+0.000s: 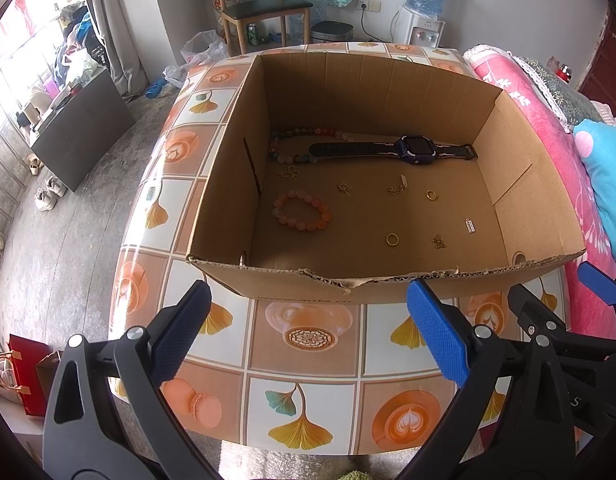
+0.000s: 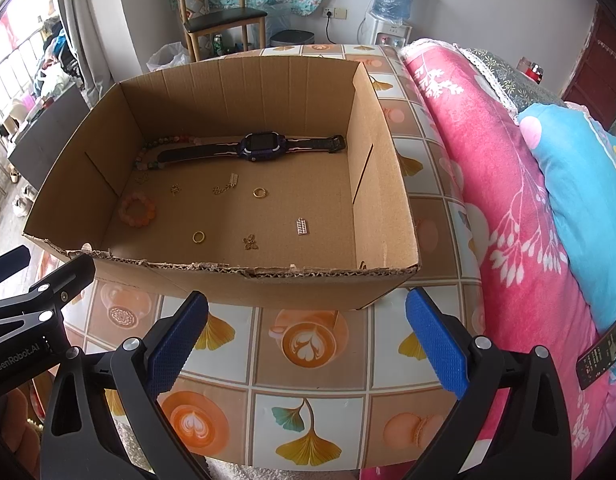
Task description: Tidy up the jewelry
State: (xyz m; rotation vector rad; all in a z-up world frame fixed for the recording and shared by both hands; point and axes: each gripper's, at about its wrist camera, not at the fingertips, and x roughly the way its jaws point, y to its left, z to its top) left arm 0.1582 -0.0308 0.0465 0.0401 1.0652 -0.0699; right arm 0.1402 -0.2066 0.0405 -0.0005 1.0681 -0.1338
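An open cardboard box (image 1: 292, 280) (image 2: 236, 280) stands on the patterned table. Inside lie a dark purple watch (image 1: 415, 150) (image 2: 264, 147), a multicoloured bead necklace (image 1: 296, 136), a pink bead bracelet (image 1: 302, 211) (image 2: 137, 210), two gold rings (image 1: 392, 239) (image 1: 430, 195) (image 2: 198, 237) (image 2: 259, 193), a silver pendant (image 1: 471, 226) (image 2: 302, 227) and several small gold charms (image 1: 439, 241). My left gripper (image 1: 308, 336) is open and empty in front of the box. My right gripper (image 2: 308, 340) is open and empty, beside it, also in front of the box.
The table (image 1: 308, 404) has a tile-pattern cloth. A bed with a pink blanket (image 2: 507, 208) and a blue pillow (image 2: 579, 184) lies to the right. A chair (image 1: 264, 8), a water dispenser (image 1: 421, 20) and a dark cabinet (image 1: 80, 136) stand beyond.
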